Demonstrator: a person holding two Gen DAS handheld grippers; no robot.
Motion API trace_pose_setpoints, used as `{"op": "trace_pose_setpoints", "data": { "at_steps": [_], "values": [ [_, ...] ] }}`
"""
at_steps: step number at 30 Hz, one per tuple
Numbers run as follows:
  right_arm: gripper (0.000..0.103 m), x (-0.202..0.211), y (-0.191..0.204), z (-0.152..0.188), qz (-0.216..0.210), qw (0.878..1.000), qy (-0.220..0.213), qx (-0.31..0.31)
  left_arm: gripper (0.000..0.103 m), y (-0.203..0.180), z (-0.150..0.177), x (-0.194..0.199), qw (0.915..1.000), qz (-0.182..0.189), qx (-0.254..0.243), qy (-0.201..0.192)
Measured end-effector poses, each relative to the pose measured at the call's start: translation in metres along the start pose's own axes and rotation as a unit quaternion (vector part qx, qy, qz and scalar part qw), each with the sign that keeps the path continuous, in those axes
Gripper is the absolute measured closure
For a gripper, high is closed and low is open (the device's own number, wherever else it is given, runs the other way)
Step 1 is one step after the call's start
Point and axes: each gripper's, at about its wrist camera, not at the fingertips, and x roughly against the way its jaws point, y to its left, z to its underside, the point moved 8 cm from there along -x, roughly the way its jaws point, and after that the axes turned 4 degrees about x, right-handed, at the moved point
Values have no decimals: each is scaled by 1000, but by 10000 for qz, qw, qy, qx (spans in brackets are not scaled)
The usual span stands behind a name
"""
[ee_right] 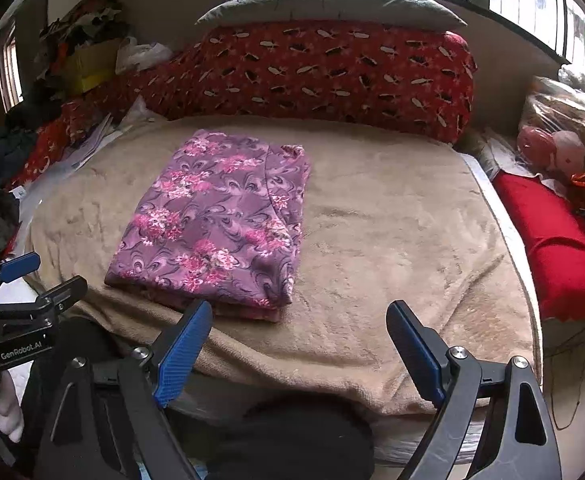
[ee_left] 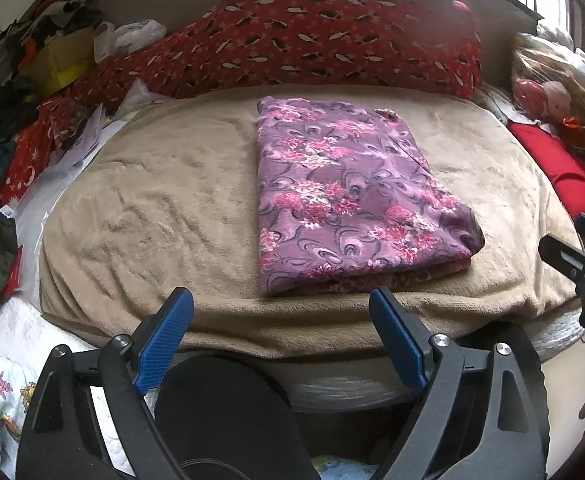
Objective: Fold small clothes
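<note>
A purple garment with pink flowers (ee_left: 344, 196) (ee_right: 220, 220) lies folded into a neat rectangle on the beige fleece blanket (ee_left: 152, 208) (ee_right: 392, 240). My left gripper (ee_left: 280, 300) hovers open just short of the garment's near edge, with nothing between its blue pads. My right gripper (ee_right: 298, 314) is open too, level with the garment's near right corner and apart from it. At the left edge of the right wrist view the left gripper (ee_right: 36, 276) shows from the side. The right gripper's fingers (ee_left: 564, 256) poke in at the right edge of the left wrist view.
A long red patterned cushion (ee_left: 332, 36) (ee_right: 332, 76) and a grey pillow (ee_right: 328, 8) line the back. Piled clothes and papers (ee_left: 32, 80) crowd the left side. A red cushion (ee_right: 552, 240) and a doll (ee_right: 552, 152) sit at the right. A person's dark knee (ee_left: 220, 412) is below the grippers.
</note>
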Motion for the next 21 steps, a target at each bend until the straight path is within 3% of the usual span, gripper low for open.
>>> {"op": "trace_pose_setpoints", "data": {
  "at_steps": [21],
  "values": [
    [9, 16, -9, 3, 40, 9991, -432, 11, 12, -13, -2, 26, 9997, 107, 13, -227]
  ]
}}
